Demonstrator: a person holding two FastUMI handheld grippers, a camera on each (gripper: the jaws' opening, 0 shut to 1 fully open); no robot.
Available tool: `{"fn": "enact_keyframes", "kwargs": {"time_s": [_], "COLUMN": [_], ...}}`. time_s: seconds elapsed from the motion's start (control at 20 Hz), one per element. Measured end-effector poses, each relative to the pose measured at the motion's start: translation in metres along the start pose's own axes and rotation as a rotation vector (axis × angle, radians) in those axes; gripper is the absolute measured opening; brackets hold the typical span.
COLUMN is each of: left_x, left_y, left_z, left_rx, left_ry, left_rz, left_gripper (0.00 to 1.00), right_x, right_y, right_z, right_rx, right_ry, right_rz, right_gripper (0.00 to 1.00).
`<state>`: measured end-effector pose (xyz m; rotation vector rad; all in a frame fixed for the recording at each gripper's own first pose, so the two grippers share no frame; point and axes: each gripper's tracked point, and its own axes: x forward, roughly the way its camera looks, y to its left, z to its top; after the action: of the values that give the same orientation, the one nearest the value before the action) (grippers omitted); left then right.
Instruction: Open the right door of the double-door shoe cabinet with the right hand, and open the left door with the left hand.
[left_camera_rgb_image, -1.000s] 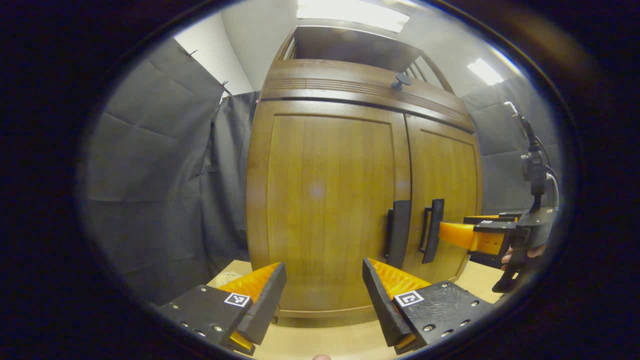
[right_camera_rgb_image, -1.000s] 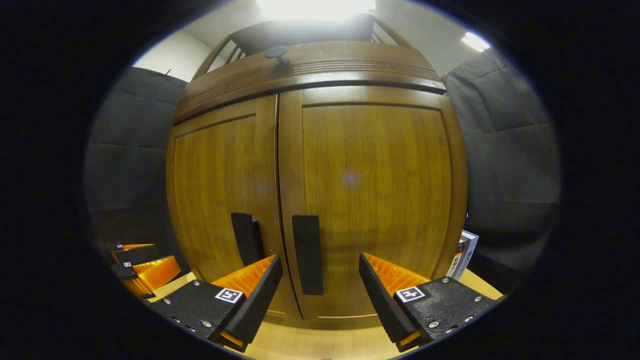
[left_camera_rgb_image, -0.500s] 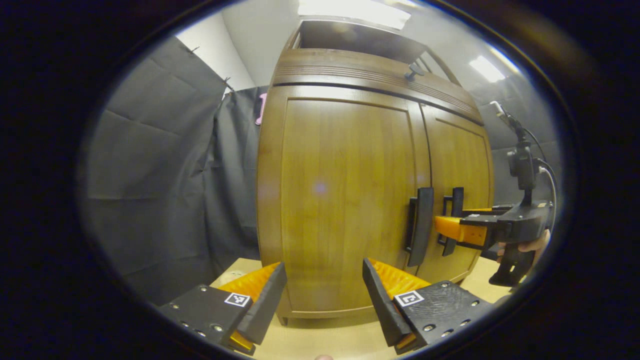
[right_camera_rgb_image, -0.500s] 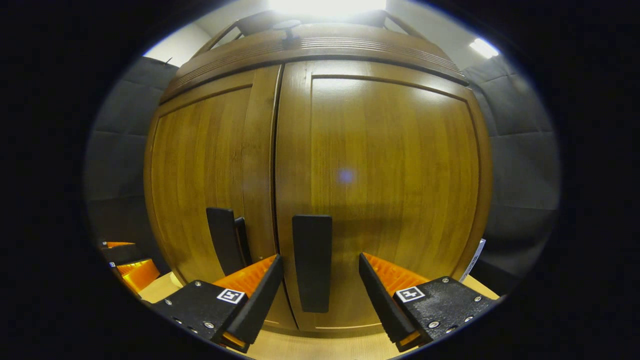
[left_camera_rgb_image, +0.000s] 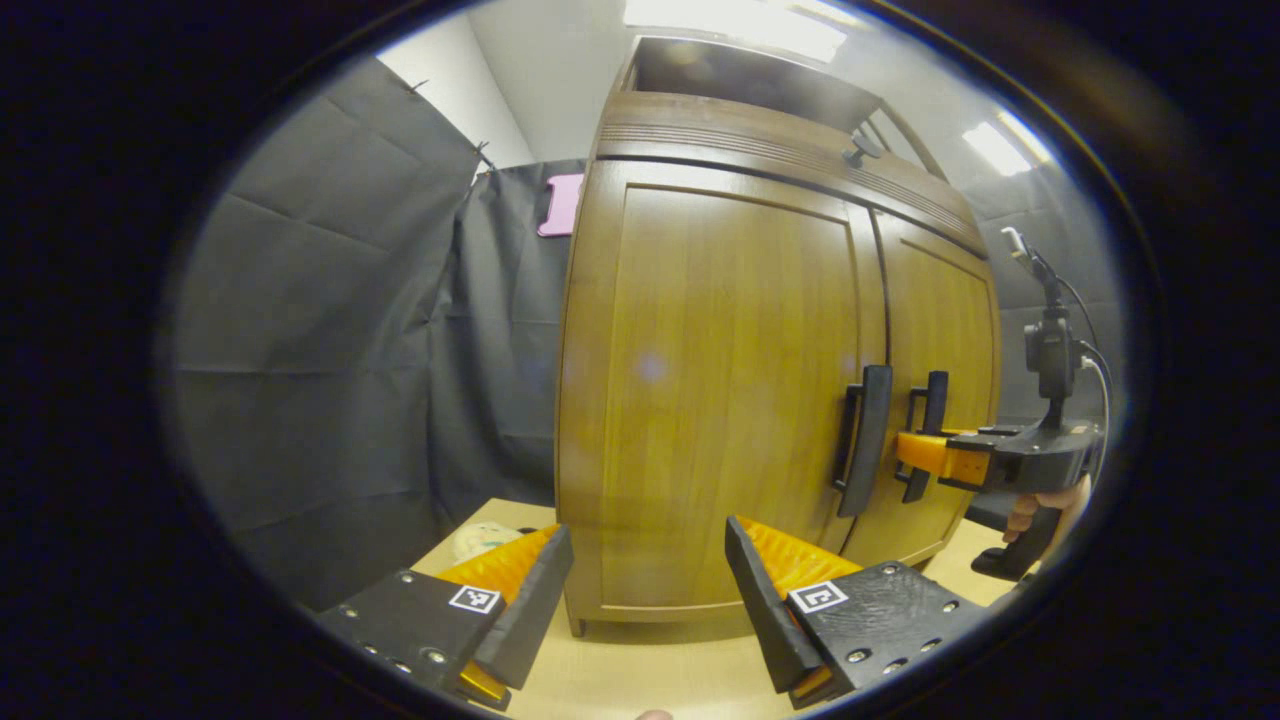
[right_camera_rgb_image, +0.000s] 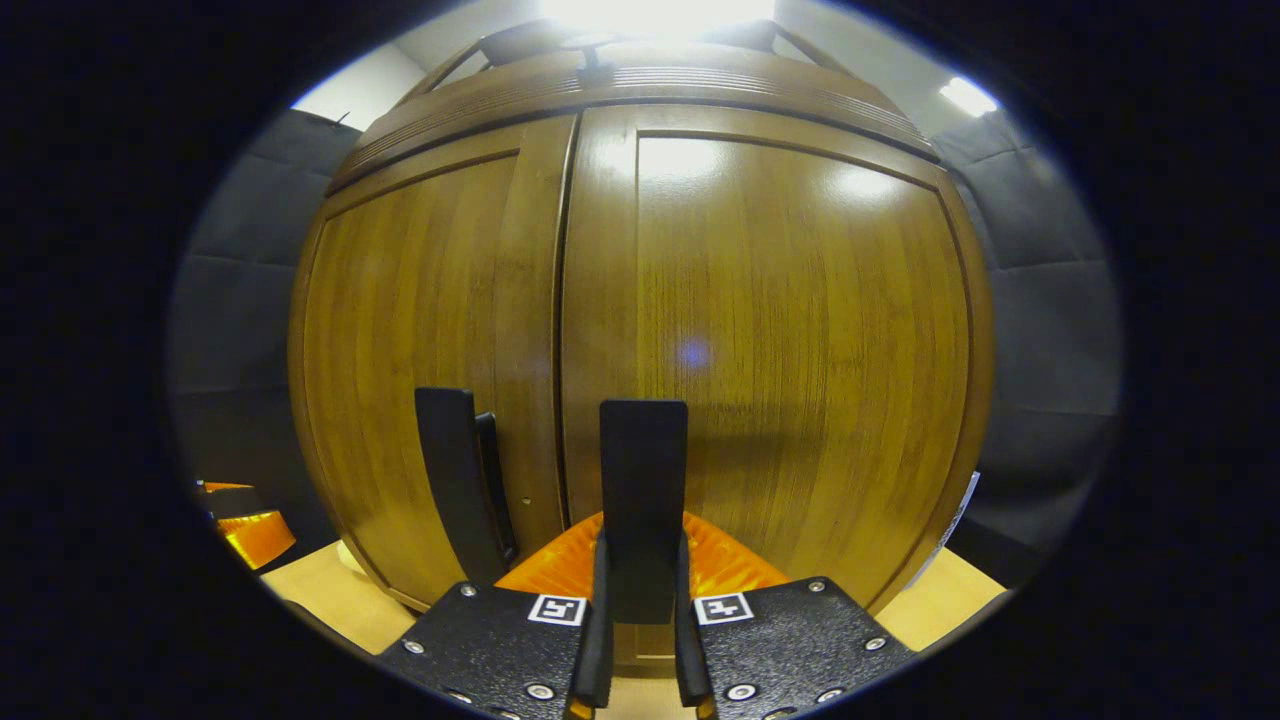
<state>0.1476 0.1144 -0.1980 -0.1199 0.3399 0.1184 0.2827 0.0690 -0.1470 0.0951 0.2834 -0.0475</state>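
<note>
Shoe cabinet (left_camera_rgb_image: 720, 400): a brown wooden double-door cabinet standing on a pale wooden surface (left_camera_rgb_image: 650, 670); in the left gripper view it runs from about 12 o'clock down to 6 o'clock, just right of centre.
Left door (left_camera_rgb_image: 730, 380): flush with the cabinet front, not opened; its dark upright handle (left_camera_rgb_image: 868, 440) sits at about 3 o'clock in the left gripper view.
Right door (right_camera_rgb_image: 800, 350): also flush, meeting the left door at the centre seam; its dark upright handle (right_camera_rgb_image: 643, 490) hangs at about 6 o'clock in the right gripper view.
Right tongs (right_camera_rgb_image: 640, 650): clenched on the right door's handle, one finger pressed on each side of its lower part. In the left gripper view the same tongs reach in from about 3 o'clock to that handle, with a hand (left_camera_rgb_image: 1040, 505) on the grip behind them.
Left tongs (left_camera_rgb_image: 645, 590): released, fingers spread wide apart at about 6 o'clock of their own view, grasping nothing. They hang above the surface in front of the cabinet's lower left corner, well apart from the left door's handle.
Booth wall (left_camera_rgb_image: 330, 330): dark cloth to the left of the cabinet, from about 8 to 11 o'clock.
Small pale object (left_camera_rgb_image: 478, 540): on the surface beside the cabinet's left foot, too partly hidden to identify.
</note>
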Motion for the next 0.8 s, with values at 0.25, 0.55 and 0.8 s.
{"fn": "enact_keyframes", "kwargs": {"time_s": [0.25, 0.55, 0.8], "left_x": [-0.003, -0.004, 0.001], "left_y": [-0.001, -0.008, -0.008], "left_z": [0.002, 0.010, 0.003], "left_rx": [-0.004, 0.042, 0.056], "left_ry": [-0.014, -0.037, -0.042], "left_rz": [0.002, -0.028, -0.070], "left_gripper": [0.92, 0.92, 0.84], "right_x": [-0.020, -0.047, -0.075], "right_y": [0.000, -0.002, -0.013], "right_z": [0.002, 0.004, 0.000], "right_rx": [0.012, 0.040, 0.060], "right_ry": [-0.011, -0.050, -0.069], "right_rz": [0.061, 0.149, 0.201], "right_gripper": [0.22, 0.22, 0.22]}}
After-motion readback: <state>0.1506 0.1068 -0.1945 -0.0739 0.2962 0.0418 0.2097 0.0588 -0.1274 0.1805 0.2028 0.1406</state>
